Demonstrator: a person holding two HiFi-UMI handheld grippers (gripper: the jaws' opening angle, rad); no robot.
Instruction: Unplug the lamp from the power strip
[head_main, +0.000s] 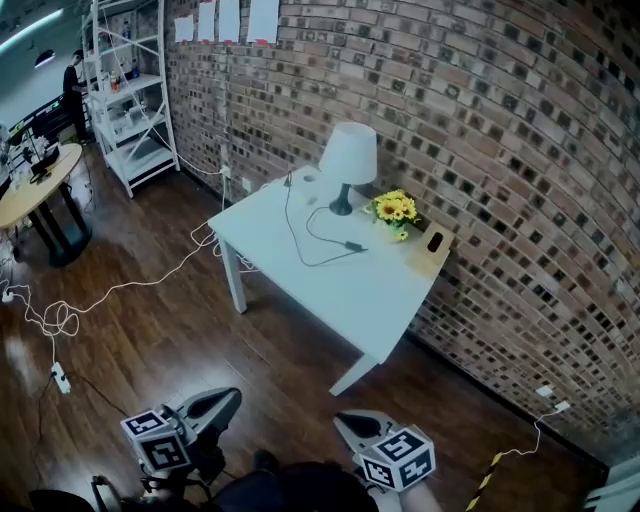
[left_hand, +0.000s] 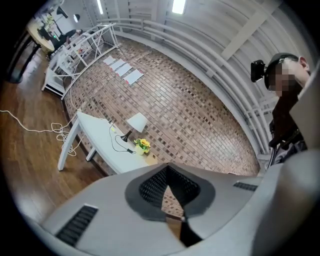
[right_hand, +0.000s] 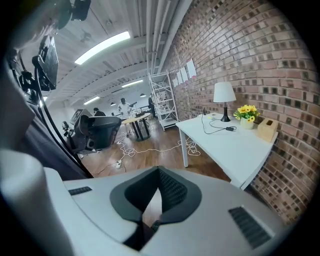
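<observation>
cool, even indoor light. ceiling strip lights up and left of the right gripper are blown out and glaring. the white table, well ahead of it, reads bright, nearly washed out. gripper views bend heavily, dark at the corners; near jaw shells blur.

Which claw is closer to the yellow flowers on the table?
Right. The right claw is short of the table, roughly in line with the flowers; the left claw is off to their left, farther away.
</observation>
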